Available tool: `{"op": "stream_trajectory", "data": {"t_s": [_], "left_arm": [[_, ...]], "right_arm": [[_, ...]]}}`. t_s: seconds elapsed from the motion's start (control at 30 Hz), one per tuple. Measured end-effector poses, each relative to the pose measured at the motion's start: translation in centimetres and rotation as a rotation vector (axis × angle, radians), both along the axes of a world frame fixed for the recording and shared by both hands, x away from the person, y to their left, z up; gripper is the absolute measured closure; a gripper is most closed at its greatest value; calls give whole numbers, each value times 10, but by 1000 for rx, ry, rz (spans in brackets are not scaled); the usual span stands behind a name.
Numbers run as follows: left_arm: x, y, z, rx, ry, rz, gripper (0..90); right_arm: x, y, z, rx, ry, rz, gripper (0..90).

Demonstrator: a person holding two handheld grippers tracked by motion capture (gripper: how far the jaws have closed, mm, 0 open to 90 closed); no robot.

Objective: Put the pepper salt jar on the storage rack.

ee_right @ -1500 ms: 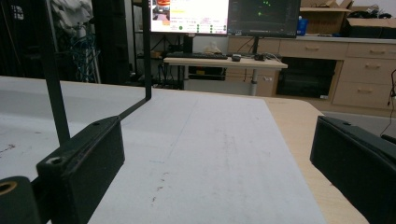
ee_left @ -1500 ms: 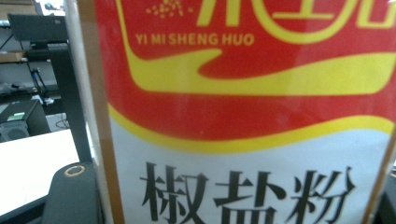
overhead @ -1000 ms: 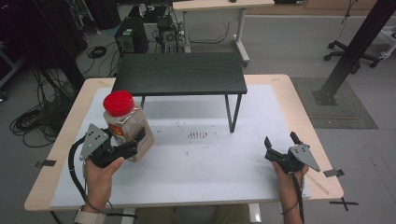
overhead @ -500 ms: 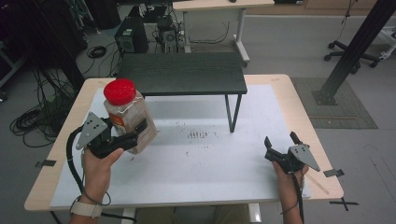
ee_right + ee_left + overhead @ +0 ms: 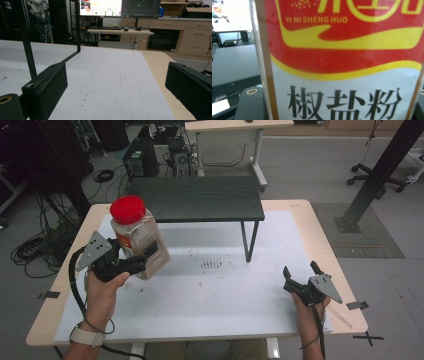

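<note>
Scene: You hold a seasoning jar point(image 5: 139, 242) with a red lid point(image 5: 127, 209) at the left of the high frame, lifted off the white mat point(image 5: 225, 290), just in front of the black shelf point(image 5: 197, 199).
Left gripper point(image 5: 142, 261): Clamped on the jar's lower body; in the left gripper view its red, yellow and white label point(image 5: 342, 62) sits right up against the camera.
Right gripper point(image 5: 301, 275): Jaws spread wide with nothing between them, parked low at the lower right of the high frame.
Step in hand: Probably carrying the jar up toward the shelf.
How to do it well: Keep the squeeze firm and the lid uppermost; the jar already leans slightly. Clear the shelf's front edge before you move forward.
Your pose: Left forearm rises from the bottom edge, wrist cocked inward; right hand rests near the table's corner.
</note>
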State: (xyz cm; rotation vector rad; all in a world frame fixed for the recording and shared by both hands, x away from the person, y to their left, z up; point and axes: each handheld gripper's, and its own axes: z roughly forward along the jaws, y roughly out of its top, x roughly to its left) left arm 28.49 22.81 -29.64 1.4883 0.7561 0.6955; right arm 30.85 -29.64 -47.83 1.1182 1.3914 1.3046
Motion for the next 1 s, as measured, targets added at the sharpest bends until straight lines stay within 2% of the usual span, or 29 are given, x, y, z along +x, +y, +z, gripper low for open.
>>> {"op": "stream_trajectory", "data": {"t_s": [0.4,1.0], "left_arm": [[12,1,25,-30,-3,-48,250],[27,-1,51,-45,-20,-92,250]], "right_arm": [[0,0,0,2,2,-6,44],[0,0,0,6,4,-11,46]]}}
